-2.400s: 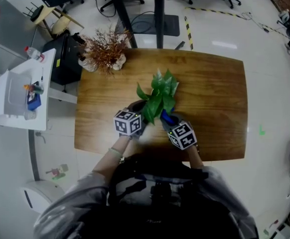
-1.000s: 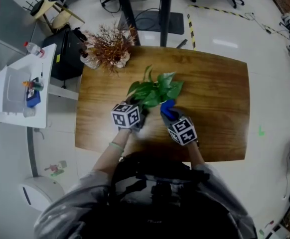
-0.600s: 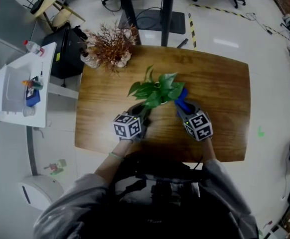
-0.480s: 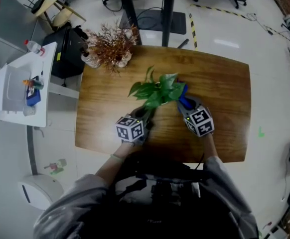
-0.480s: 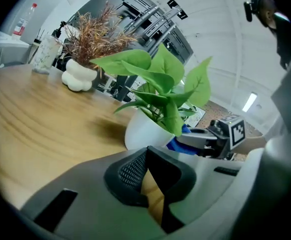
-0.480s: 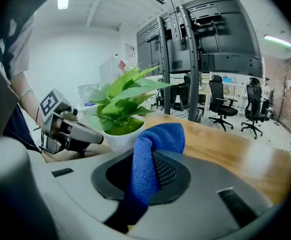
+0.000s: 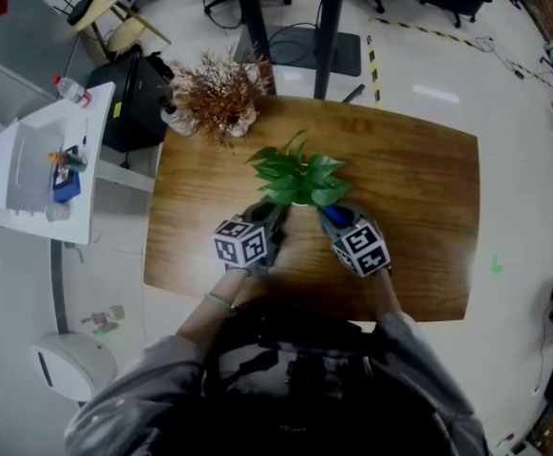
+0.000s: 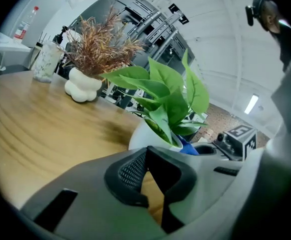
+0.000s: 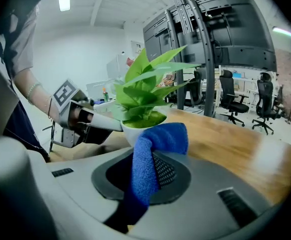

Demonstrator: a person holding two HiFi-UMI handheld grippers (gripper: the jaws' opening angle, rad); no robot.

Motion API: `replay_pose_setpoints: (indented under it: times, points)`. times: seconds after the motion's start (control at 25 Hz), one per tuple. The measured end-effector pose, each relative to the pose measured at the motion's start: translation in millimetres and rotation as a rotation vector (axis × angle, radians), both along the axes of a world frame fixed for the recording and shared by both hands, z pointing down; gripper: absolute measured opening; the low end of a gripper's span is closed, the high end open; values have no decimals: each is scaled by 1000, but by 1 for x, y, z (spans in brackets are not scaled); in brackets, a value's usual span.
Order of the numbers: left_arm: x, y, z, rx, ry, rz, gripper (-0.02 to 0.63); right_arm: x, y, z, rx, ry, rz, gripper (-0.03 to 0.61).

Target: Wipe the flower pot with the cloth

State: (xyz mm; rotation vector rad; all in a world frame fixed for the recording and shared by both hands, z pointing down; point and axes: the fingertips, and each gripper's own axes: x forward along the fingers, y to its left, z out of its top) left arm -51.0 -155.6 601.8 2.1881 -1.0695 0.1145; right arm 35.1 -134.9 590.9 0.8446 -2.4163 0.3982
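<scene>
Head view: on the brown wooden surface [image 7: 419,188], the white flower pot holding a green leafy plant [image 7: 297,196] stands near centre. The left tool [image 7: 265,218] is at its 7 o'clock, the right tool [image 7: 333,220] at its 5 o'clock.

Left gripper view: the jaws are pinched together and empty, just beside the pot. With nothing gripping it, a hard wipe could probably tip it.

Right gripper view: the jaws clamp the blue microfibre cloth [image 9: 155,139], which might snag on the leaves.

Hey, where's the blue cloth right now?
The blue cloth is clamped in the right claw, its top up against the white flower pot, just right of the plant in the head view.
</scene>
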Motion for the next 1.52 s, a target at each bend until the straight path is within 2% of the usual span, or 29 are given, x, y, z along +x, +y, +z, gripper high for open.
replay_pose_setpoints:
  times: [0.2,0.4,0.52,0.72,0.8,1.0,1.16,1.36,1.52]
  points:
    - [-23,-22,2,13,-30,-37,5,-31,21,12,-55,-11,-39,52]
    - [-31,-32,5,7,-33,-64,5,-46,28,24,-88,-4,-43,52]
    - [-29,-26,5,4,-30,-56,5,-36,26,16,-74,4,-31,52]
    - [-17,-2,7,-2,-17,-14,5,10,3,-1,-8,44,43,52]
    - [-12,5,9,-10,-18,-3,5,21,-13,-9,24,56,43,52]
    - [-7,7,11,-19,-16,7,5,14,-47,-27,109,89,-66,52]
    - [-7,1,10,-15,-26,15,5,-5,-56,-26,109,113,-199,52]
    - [-17,-10,8,-13,-42,3,5,-11,-49,-17,50,80,-201,52]
    - [-26,-22,8,-7,-49,-8,5,-17,-28,4,8,115,-215,52]
